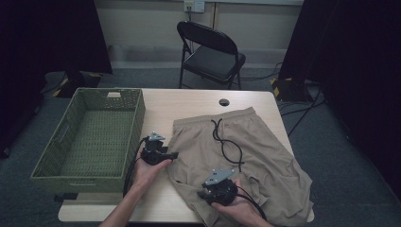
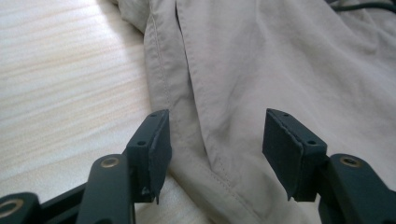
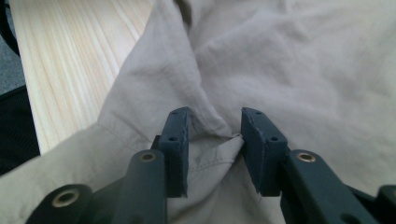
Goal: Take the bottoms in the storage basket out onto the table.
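A pair of beige fabric shorts with a black drawstring lies spread and rumpled over the right half of the light wooden table, its waistband toward the far edge and one leg hanging a little past the table's right and near edges. In the left gripper view the shorts cover most of the surface ahead, a stitched seam running down between the jaws, with bare table to the side. The left gripper, held in the person's left hand, sits at the left edge of the cloth; its jaws stand apart over the seam, and the pads do not press on the fabric. The right gripper, in the right hand, rests on the near part of the shorts; in the right gripper view a bunched fold of the fabric rises between its jaws, which stand parted with gaps beside the fold, so the cloth is not clamped. A green woven rectangular basket stands on the table's left side, just beside the left gripper. Beyond the table stands a black folding chair on the grey floor.
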`<state>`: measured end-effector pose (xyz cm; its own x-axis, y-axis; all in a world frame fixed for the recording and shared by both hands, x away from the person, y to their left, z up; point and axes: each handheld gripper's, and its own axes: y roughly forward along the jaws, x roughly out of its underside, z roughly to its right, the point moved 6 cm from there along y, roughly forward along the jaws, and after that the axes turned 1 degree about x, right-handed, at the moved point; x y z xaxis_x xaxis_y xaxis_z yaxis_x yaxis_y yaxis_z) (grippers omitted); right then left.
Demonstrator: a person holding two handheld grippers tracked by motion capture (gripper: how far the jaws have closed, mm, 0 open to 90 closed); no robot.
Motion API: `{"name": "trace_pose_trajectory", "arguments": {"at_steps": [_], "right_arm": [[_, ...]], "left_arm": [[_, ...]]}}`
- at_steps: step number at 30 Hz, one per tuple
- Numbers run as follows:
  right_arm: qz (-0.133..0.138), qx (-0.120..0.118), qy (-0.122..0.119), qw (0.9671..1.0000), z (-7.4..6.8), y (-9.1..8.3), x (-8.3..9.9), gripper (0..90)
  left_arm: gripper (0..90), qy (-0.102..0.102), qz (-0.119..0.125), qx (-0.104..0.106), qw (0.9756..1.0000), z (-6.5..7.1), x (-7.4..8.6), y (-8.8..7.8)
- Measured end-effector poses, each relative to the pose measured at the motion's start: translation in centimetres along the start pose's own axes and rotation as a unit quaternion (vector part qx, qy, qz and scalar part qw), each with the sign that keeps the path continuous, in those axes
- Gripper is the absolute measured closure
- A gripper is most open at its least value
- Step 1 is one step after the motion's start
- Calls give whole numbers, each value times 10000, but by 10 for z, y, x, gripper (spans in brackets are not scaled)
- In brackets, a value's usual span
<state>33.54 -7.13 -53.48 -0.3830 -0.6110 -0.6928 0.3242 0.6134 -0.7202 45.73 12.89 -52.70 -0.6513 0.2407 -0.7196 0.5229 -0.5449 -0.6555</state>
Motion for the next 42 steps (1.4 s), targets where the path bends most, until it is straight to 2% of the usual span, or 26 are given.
{"name": "trace_pose_trajectory", "arguments": {"at_steps": [1,2,3,5,6,7,9,11,12,14,15,16,17,18,19,21,24,25,26,28,30,32,34,35,36,42], "right_arm": [[-14,-10,24,10000,0,-1,1,618],[-1,-1,8,10000,1,-1,2,614],[-3,-15,24,10000,2,-2,3,605],[30,-8,42,10000,2,-3,5,579],[39,35,19,10000,1,-3,6,568],[64,87,-41,9999,0,-3,6,566],[42,114,-79,9999,-1,-3,7,579],[47,120,-100,9999,-2,-4,7,632],[48,83,-114,9999,-2,-4,7,646],[55,63,-121,9999,-3,-4,7,684],[42,42,-115,9999,-3,-4,7,705],[40,26,-108,9999,-3,-4,7,729],[50,6,-92,9999,-4,-4,7,755],[43,-25,-102,9999,-5,-4,7,782],[39,-48,-119,9999,-5,-4,6,796],[12,-85,-98,9999,-5,-4,6,821],[8,-132,-103,9999,-5,-3,6,836],[-13,-136,-94,9999,-5,-3,5,840],[-10,-156,-64,9999,-5,-3,5,841],[-26,-193,3,9998,-4,-2,4,844],[-51,-301,186,9994,-4,-2,3,853],[-46,-335,171,9993,-5,-2,2,860],[15,-355,175,9992,-4,-4,-1,864],[44,-376,206,9991,-4,-6,-2,865],[91,-385,233,9989,-2,-8,-5,865],[330,-422,482,9974,9,-18,-13,871]], "left_arm": [[418,-2,10,-4,10000,-1,-1,0],[417,-59,14,61,10000,0,-3,-1],[410,-30,84,121,9999,2,-7,-1],[410,175,59,49,9998,4,-13,-2],[409,185,76,65,9998,4,-16,-1],[407,138,159,39,9998,3,-19,-1],[397,72,95,-13,9999,-4,-23,3],[390,66,95,-59,9999,-9,-27,5],[387,79,245,-48,9997,-11,-30,6],[372,-16,303,56,9995,-16,-31,9],[355,-44,207,111,9997,-17,-29,11],[347,-49,41,88,9999,-20,-25,15],[344,-53,-17,47,10000,-22,-23,19],[342,-102,2,86,9999,-22,-23,24],[342,-65,-54,140,9999,-22,-22,28],[350,25,-59,100,9999,-23,-25,32],[365,-27,5,69,10000,-22,-28,37],[397,92,-6,72,9999,-20,-28,38],[461,106,46,98,9999,-17,-28,40],[558,274,16,188,9994,-11,-27,43],[652,368,1,154,9992,-6,-27,45],[764,382,-36,201,9991,-4,-27,46],[840,261,-17,316,9992,-5,-27,46],[857,16,33,463,9989,-6,-27,46],[869,-76,82,587,9982,-7,-28,45],[878,-210,265,655,9973,-13,-34,34]]}}
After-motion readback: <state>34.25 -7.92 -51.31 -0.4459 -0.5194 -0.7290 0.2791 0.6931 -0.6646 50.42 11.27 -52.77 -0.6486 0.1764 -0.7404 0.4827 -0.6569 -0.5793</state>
